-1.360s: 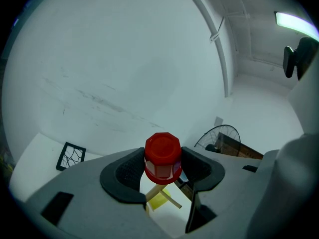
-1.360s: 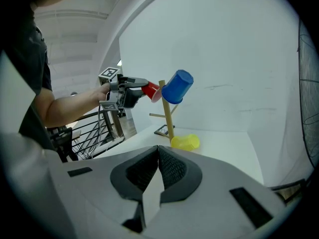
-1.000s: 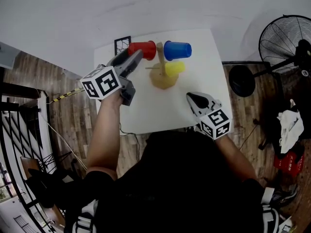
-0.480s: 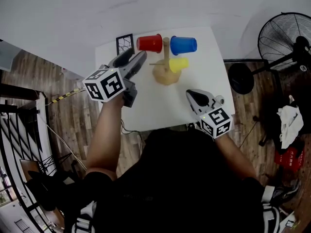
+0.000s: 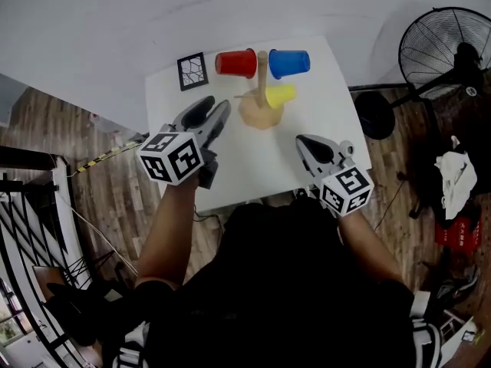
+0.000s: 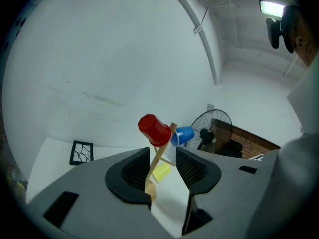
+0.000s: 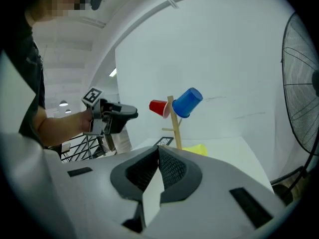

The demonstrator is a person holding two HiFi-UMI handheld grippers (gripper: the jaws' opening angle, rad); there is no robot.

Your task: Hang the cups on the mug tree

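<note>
On the white bench (image 5: pixel 253 163): one wooden mug tree (image 5: pixel 261 90), with red cup (image 5: pixel 236 63), blue cup (image 5: pixel 289 63) and yellow cup (image 5: pixel 280 95) hung on its pegs. Left gripper (image 5: pixel 214 106): jaws apart, just closing partway, nothing between. Right gripper (image 5: pixel 304 141): jaws together, empty.

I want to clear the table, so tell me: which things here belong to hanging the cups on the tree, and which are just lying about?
For the job:
red cup
blue cup
yellow cup
wooden tree

Lying about:
patterned card
fan
</note>
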